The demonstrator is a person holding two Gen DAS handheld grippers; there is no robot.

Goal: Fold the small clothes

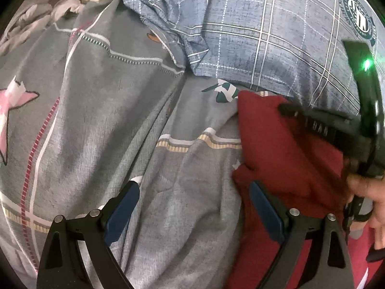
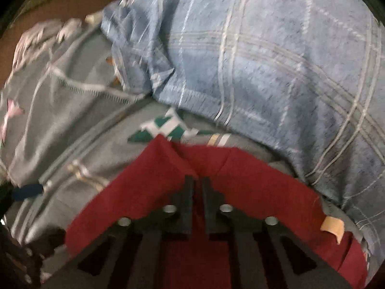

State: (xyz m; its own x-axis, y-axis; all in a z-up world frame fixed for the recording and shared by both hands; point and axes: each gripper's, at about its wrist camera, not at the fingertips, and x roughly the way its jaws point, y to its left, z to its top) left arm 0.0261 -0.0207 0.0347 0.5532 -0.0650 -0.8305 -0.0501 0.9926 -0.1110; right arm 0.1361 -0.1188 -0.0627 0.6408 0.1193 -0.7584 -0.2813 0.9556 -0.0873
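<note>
Right now the dark red cloth garment lies bunched on the grey patterned bedsheet, a small tan tag showing at its right edge. The right gripper has its jaws pressed close together on a raised fold of that red fabric. The left gripper is spread wide, one blue-padded finger resting on the garment's left edge, the other over bare sheet. Behind, a blue checked pillow leans close above the garment, and brown floor shows beyond the bed.
</note>
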